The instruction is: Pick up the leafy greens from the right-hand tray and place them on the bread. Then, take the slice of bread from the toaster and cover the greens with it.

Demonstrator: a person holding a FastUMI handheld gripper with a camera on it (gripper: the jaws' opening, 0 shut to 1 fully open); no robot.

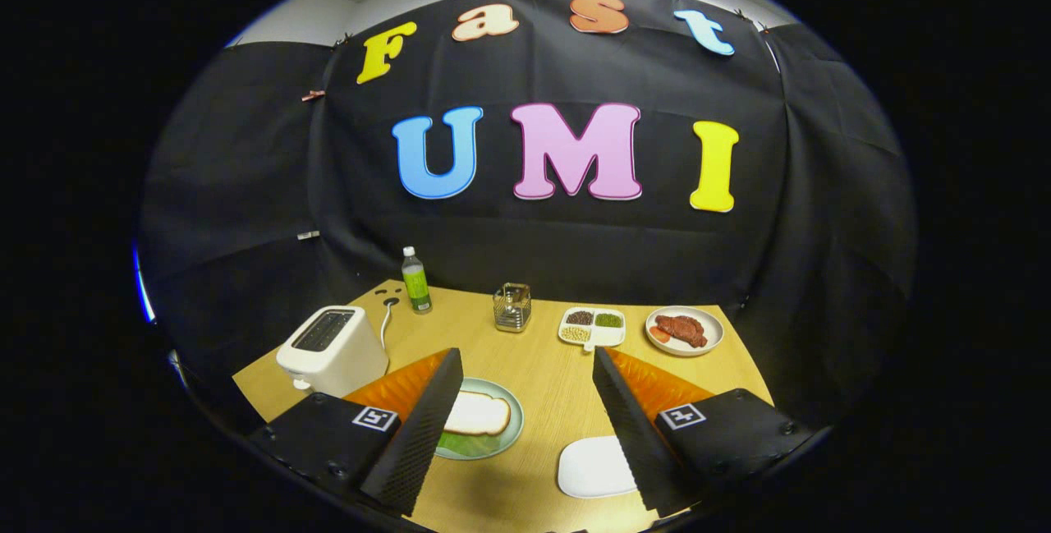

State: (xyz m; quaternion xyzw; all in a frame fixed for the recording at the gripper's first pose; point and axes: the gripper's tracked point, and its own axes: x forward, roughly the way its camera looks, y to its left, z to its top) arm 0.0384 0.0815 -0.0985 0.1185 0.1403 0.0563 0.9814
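So our gripper (pixel 525 381) has its fingers spread wide apart with nothing between them, hanging above the near part of the wooden table (pixel 542 369). Right next to the left finger (pixel 415 426) we've got a greenish plate (pixel 511 418), partly tucked behind that finger. On it sits a slice of bread (pixel 479 414), and a bit of leafy greens (pixel 461 443) pokes out from under the bread on the near side. Over by the right finger (pixel 628 434) there's a white tray (pixel 593 467), its right part hidden behind the finger, and the part we can see is bare.

Beyond the left finger stands the white toaster (pixel 332 350), with its cord running back to a socket in the tabletop. We can't tell if there's anything in its slots. Further back near the wall we see a bottle (pixel 415 280) with a green label, then a small clear container (pixel 512 307) roughly in the middle. To the right of that is a white divided dish (pixel 592 327) with beans or grains in its compartments, and beside it a round plate with a piece of meat (pixel 683 329) on it.
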